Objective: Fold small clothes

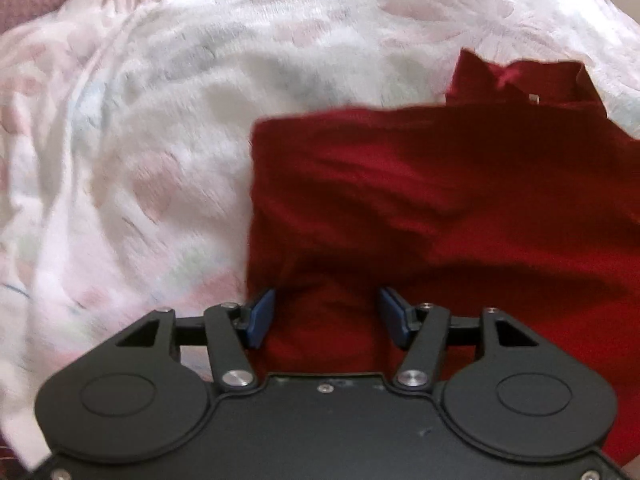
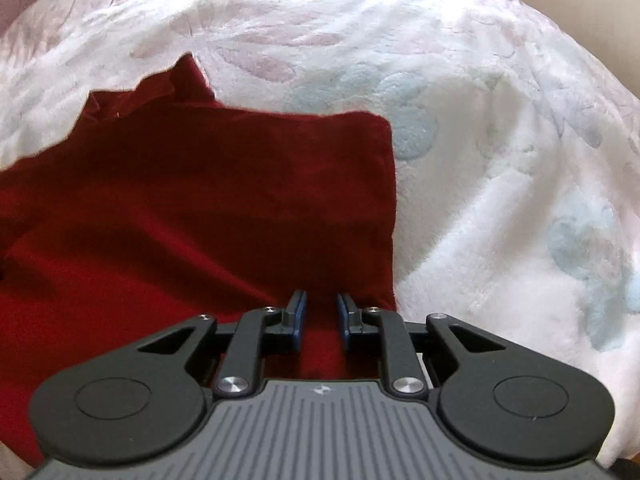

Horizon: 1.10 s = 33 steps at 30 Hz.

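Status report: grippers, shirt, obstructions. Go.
Left gripper open, red shirt under its fingers. Right gripper narrow over shirt's near edge, grip unclear. Shirt partly folded on blanket. Nothing in the way.

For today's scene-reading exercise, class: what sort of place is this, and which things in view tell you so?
Probably a bedroom, worked on a bed. A fluffy white blanket with pale pink and blue flowers covers the whole soft, rumpled surface, and a dark red collared shirt lies spread on it. No hard tabletop shows.
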Tool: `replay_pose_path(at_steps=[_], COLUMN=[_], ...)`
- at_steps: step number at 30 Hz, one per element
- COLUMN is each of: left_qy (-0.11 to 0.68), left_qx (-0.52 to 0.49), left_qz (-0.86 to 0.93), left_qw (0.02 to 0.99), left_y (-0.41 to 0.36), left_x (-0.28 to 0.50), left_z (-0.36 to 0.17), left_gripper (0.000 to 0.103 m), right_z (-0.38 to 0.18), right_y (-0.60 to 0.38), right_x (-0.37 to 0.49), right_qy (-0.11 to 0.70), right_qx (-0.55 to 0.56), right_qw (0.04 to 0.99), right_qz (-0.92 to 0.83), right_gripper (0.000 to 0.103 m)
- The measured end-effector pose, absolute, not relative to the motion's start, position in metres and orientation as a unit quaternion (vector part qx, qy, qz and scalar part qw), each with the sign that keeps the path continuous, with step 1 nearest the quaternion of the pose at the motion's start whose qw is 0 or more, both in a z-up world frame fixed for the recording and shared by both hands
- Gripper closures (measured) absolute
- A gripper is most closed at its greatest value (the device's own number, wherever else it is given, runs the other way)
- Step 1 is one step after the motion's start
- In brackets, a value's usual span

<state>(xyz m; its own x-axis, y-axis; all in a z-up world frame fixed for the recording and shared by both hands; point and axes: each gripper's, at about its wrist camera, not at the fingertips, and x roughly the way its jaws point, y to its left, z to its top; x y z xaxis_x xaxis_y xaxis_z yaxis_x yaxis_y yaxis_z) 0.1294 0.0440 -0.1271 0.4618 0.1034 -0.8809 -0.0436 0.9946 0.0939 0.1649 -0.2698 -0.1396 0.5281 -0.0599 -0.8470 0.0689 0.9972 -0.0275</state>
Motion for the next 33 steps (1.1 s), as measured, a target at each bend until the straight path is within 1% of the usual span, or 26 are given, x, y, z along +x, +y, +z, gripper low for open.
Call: replay_pose_path(at_steps=[3,6,8,10,12,15,17,19,22,24,27,28,30,33], left_qy=[0.486,0.476,0.485,0.510,0.516,0.509,0.500,0.476,0.451,0.466,0.515,0.509,0.501,0.481], left_qx=[0.046,0.044,0.038,0.042,0.028,0.032,0.051,0.056,0.029,0.020,0.028,0.016,0.004,0.020], left_qz=[0.048,0.059,0.071,0.084,0.085,0.086,0.091,0.096,0.086,0.083,0.094,0.095,0.097,0.105], left_qw=[0.872,0.876,0.871,0.855,0.852,0.856,0.860,0.872,0.888,0.881,0.852,0.856,0.860,0.870], left_y=[0.043,0.048,0.054,0.060,0.067,0.066,0.062,0.057,0.059,0.059,0.065,0.067,0.070,0.065], left_x=[0.138,0.160,0.175,0.190,0.198,0.196,0.195,0.193,0.201,0.217,0.245,0.246,0.242,0.224], left_z=[-0.106,-0.106,-0.118,-0.145,-0.164,-0.153,-0.138,-0.117,-0.103,-0.114,-0.157,-0.161,-0.152,-0.127], left_gripper=[0.045,0.045,0.045,0.041,0.035,0.035,0.036,0.037,0.037,0.037,0.033,0.033,0.033,0.035], right_z=[-0.116,-0.105,-0.111,-0.123,-0.144,-0.160,-0.153,-0.142,-0.127,-0.126,-0.144,-0.155,-0.164,-0.150], right_y=[-0.270,-0.267,-0.266,-0.268,-0.275,-0.290,-0.290,-0.289,-0.283,-0.282,-0.285,-0.285,-0.284,-0.276], right_x=[0.163,0.176,0.189,0.206,0.224,0.236,0.236,0.236,0.237,0.247,0.269,0.277,0.284,0.276], right_qy=[0.457,0.438,0.442,0.443,0.454,0.465,0.467,0.462,0.436,0.431,0.459,0.469,0.466,0.458], right_qx=[0.027,0.024,0.014,0.001,-0.017,0.010,0.013,0.013,0.001,0.005,0.023,0.024,0.022,0.002], right_qw=[0.889,0.898,0.896,0.895,0.887,0.883,0.882,0.885,0.898,0.900,0.887,0.881,0.883,0.887], right_qz=[-0.028,-0.025,-0.033,-0.053,-0.077,-0.062,-0.059,-0.060,-0.064,-0.061,-0.056,-0.056,-0.057,-0.060], right_gripper=[0.074,0.073,0.073,0.073,0.072,0.071,0.071,0.071,0.069,0.069,0.069,0.068,0.067,0.067])
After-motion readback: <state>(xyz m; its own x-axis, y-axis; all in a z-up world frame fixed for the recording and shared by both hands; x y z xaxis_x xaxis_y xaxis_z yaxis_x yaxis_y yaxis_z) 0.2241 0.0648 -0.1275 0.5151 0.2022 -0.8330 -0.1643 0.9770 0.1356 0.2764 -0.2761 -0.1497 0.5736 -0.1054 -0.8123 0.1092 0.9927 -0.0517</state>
